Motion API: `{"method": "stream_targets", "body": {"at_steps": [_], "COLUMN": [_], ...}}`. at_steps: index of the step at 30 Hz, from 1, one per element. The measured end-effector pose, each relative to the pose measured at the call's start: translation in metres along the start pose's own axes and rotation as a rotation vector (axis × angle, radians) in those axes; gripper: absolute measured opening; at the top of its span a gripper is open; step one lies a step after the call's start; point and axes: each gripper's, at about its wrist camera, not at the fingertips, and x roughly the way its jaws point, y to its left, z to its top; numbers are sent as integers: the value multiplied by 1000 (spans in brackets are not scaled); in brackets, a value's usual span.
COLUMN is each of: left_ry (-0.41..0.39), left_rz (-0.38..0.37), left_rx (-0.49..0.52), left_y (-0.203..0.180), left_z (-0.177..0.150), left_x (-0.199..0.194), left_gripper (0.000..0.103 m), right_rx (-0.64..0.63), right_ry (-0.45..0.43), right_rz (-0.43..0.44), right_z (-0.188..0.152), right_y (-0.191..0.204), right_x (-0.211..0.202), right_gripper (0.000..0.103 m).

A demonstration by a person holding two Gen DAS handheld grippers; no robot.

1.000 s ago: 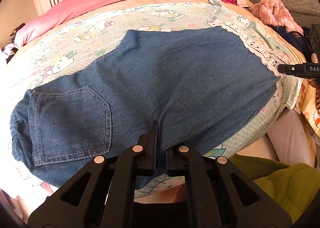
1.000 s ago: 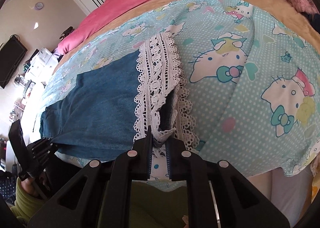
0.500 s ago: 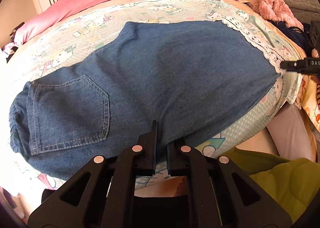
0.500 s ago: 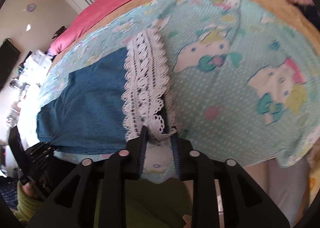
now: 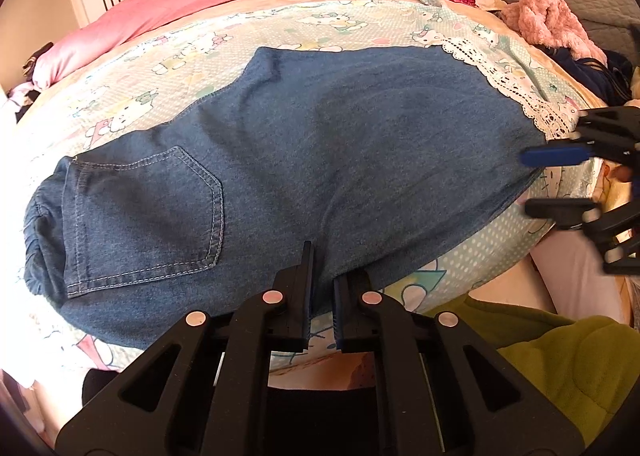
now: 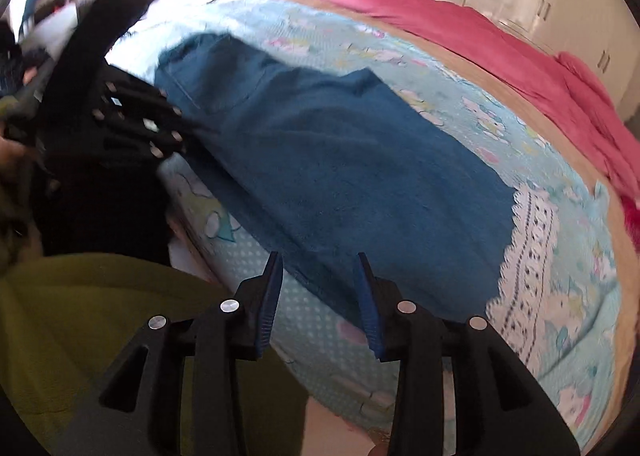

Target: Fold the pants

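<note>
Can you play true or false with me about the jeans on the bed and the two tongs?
1. The jeans lie on a Hello Kitty bedsheet. True.
2. The right tongs are squeezed shut on the lace. False: they are open, holding nothing.
3. The lace hem is white. True.
4. The back pocket faces down, hidden. False: it faces up.
5. The left tongs pinch the jeans' near edge. True.

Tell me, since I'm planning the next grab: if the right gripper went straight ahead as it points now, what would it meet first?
Most likely the near edge of the denim pants, which lies just past the open right gripper; depth is blurred, so the bedsheet under it might come first.
</note>
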Motion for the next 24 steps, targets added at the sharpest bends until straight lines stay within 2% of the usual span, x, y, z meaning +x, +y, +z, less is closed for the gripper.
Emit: {"method": "stream_targets", "body": {"at_steps": [2, 3, 4, 5, 10, 15, 19, 24], "left_ry": [1, 1, 2, 5, 17, 34, 28, 34], "left_rz": [3, 3, 3, 1, -11, -13, 0, 3], "left_rx": [4, 6, 7, 7, -8, -16, -4, 3], "left_y": [-1, -2, -2, -1, 2, 5, 3, 3], "left_z": [0, 0, 0, 0, -4, -9, -10, -13], "left_x": [-1, -2, -2, -2, -5, -2, -7, -7], "left_gripper": [2, 2, 2, 2, 2, 2, 2, 4], "right_rx": [-6, 0, 7, 12, -6, 2, 17, 29], "right_ry": [10, 22, 37, 57, 68, 85, 65, 96], "right_rz": [-2, 2, 7, 17, 100, 129, 148, 168], "right_z": [4, 5, 6, 5, 8, -6, -9, -19], "right_y": [1, -2, -5, -5, -9, 0, -6, -15], "right_x": [9, 14, 20, 25, 17, 25, 14, 9], "right_gripper": [35, 32, 23, 6, 4, 4, 4, 5]}}
